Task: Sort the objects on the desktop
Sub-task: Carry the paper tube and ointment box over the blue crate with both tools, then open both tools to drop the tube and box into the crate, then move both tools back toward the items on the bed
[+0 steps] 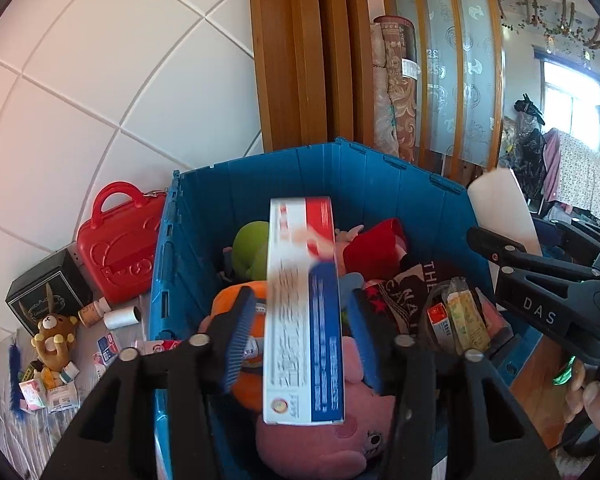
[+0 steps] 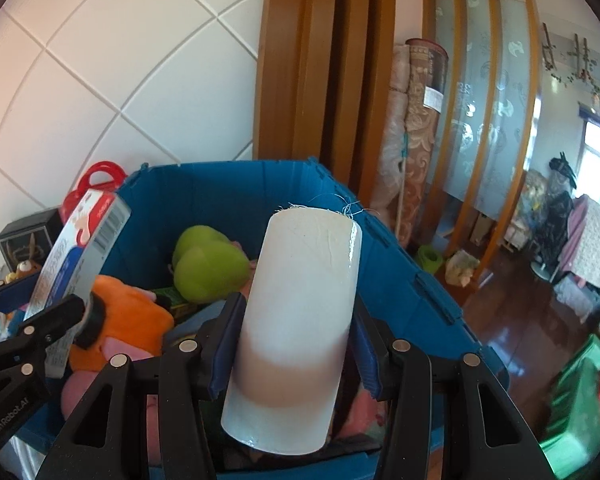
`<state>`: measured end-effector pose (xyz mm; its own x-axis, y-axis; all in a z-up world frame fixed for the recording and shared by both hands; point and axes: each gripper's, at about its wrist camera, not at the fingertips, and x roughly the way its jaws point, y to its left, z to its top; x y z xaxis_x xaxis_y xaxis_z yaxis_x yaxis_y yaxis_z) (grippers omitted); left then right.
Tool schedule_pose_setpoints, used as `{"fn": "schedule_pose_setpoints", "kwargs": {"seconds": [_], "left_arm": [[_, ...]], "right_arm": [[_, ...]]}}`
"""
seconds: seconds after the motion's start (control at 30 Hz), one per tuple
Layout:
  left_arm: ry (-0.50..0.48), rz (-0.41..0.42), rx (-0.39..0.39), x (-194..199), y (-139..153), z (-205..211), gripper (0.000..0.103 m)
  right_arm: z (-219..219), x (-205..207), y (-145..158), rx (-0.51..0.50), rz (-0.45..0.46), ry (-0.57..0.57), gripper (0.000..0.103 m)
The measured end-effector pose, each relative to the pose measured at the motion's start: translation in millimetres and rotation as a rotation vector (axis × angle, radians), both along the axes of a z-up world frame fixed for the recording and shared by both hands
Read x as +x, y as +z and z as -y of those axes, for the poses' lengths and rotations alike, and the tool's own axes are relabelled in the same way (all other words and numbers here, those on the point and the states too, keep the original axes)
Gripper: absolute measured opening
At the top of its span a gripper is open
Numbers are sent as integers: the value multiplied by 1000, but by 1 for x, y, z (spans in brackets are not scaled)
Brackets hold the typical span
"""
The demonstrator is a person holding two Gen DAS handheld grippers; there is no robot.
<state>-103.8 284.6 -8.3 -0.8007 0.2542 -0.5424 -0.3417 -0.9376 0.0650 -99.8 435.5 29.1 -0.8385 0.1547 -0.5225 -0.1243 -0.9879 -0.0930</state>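
Nearest, in the left wrist view: left hand-held gripper with jaws apart around a long white, red and blue box. Box standing on end between the blue pads, a sliver of gap showing on either side, so not clamped (print on the upper half smeared by blur). Below it, a pink plush lying in a blue bin.

Likewise close, in the right wrist view: right hand-held gripper clamped on a white roll. Roll upright, tilted slightly rightward, pads pressed against both flanks, loose threads fraying off its top edge. Held above the near side of the bin. Same hand-held gripper seen from the left camera at the right edge, with a hand behind it.

Further in, filling the bin: an orange plush beside the pink one, a green plush behind that, a red fabric piece toward the back right, and dark printed cloth next to some packets.

Left of the bin, on the bench: a small bear among scattered small cartons, a white spool just beside the bin wall, a black carton, and behind these a red case touching the bin's corner.

Beyond all that: a white tiled wall, a wooden frame, and rolled carpets standing behind the bin.
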Motion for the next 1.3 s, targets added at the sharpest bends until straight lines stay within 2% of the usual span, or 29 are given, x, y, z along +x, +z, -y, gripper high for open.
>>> {"fn": "schedule_pose_setpoints", "kwargs": {"seconds": [0.03, 0.07, 0.13, 0.23, 0.27, 0.57, 0.83, 1.0, 1.3], "left_arm": [[5, -3, -6, 0, -2, 2, 71], [7, -7, -6, 0, -3, 5, 79], [7, -9, -1, 3, -3, 7, 80], [14, 2, 2, 4, -3, 11, 80], [16, 4, 3, 4, -3, 13, 80], [16, 1, 20, 17, 3, 38, 81], [49, -24, 51, 31, 12, 81, 81], [146, -37, 63, 38, 15, 134, 84], [392, -12, 84, 50, 4, 255, 86]], "right_arm": [[-4, -1, -2, -1, 5, -13, 57], [-7, -1, -4, -3, 8, -26, 72], [-12, 1, -4, -8, 1, -31, 92], [-11, 6, -1, 2, -8, -32, 97], [-12, 7, 0, -2, -11, -30, 103], [0, 20, 8, -15, -15, -32, 103], [41, 29, 21, 3, -36, 15, 103], [92, 34, 29, 10, -64, 111, 103], [212, 31, 32, 15, -77, 355, 103]]}}
